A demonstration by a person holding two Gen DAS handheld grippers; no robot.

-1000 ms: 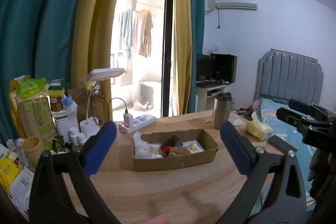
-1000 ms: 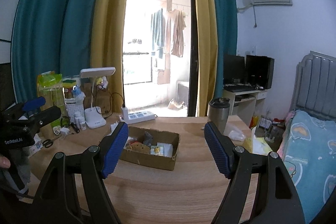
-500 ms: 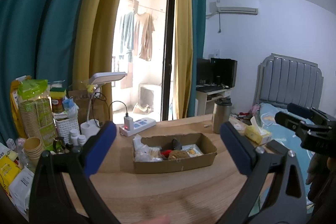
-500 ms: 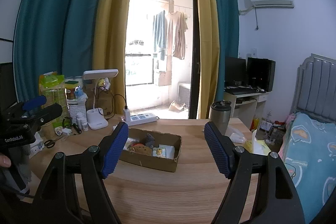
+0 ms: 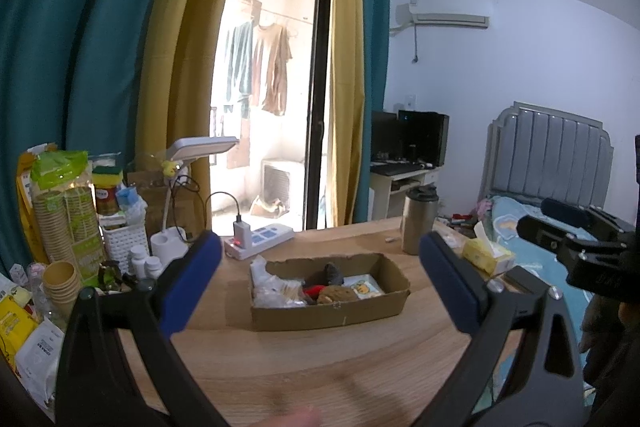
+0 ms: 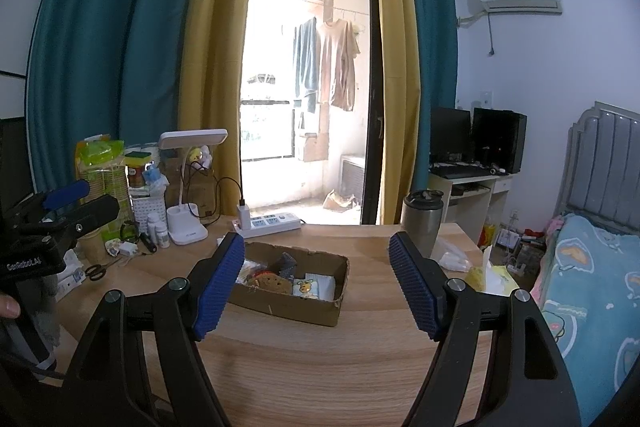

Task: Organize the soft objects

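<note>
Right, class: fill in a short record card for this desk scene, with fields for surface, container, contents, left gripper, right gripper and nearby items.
surface: light wooden table
container: shallow brown cardboard box, open top
contents: brown round plush, dark grey soft toy, small cartoon-print packet, clear plastic bag
left gripper: open, empty, above the table
right gripper: open, empty
nearby items: steel tumbler, white power strip, white desk lamp

bare wood before box (image 5: 332, 313) — clutter (image 5: 80, 227) left

I hold my left gripper (image 5: 320, 285) and right gripper (image 6: 316, 285) level, side by side, both with jaws spread wide and gripping nothing.
</note>
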